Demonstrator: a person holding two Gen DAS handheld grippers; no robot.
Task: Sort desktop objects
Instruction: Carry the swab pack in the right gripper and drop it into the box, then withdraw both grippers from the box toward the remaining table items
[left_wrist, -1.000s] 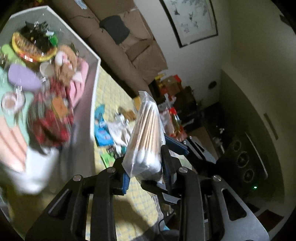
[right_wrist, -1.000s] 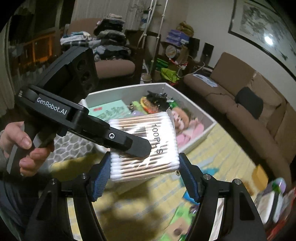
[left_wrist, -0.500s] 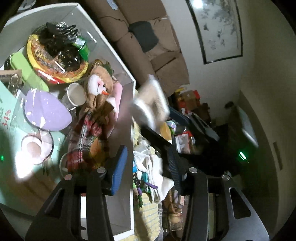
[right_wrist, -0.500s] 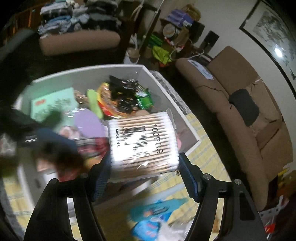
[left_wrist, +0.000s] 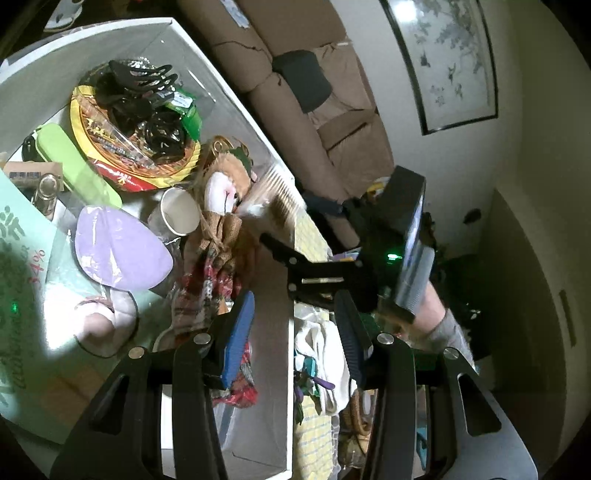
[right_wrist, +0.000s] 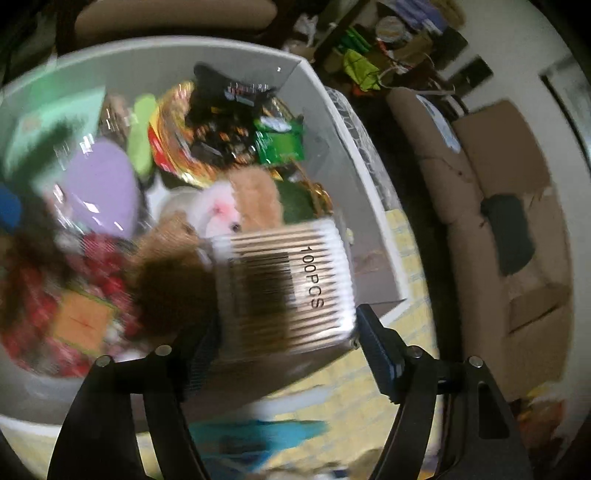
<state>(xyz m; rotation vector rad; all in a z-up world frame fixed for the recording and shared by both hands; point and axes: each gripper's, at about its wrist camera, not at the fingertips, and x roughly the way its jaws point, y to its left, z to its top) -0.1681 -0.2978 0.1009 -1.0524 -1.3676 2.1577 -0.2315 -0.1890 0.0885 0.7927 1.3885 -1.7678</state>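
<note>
Handed across since a second ago, the cotton-swab pack (left_wrist: 275, 192) shows in the left wrist view over the white bin (left_wrist: 273, 365); the left gripper (left_wrist: 293, 332) hangs empty, jaws part open.

Right wrist view: the right gripper (right_wrist: 284, 332), jaws just widening, barely brackets it. Release above the plush doll (right_wrist: 236, 210), inside the wall.

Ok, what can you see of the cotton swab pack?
The cotton swab pack is a clear plastic packet of wooden-stemmed, white-tipped swabs, printed with a barcode and "100PCS". It sits label toward the camera between the fingers of the right tongs, whose jaws have just been opening; blur hides whether the pads press it. It hangs over the white box, above a plush toy.
</note>
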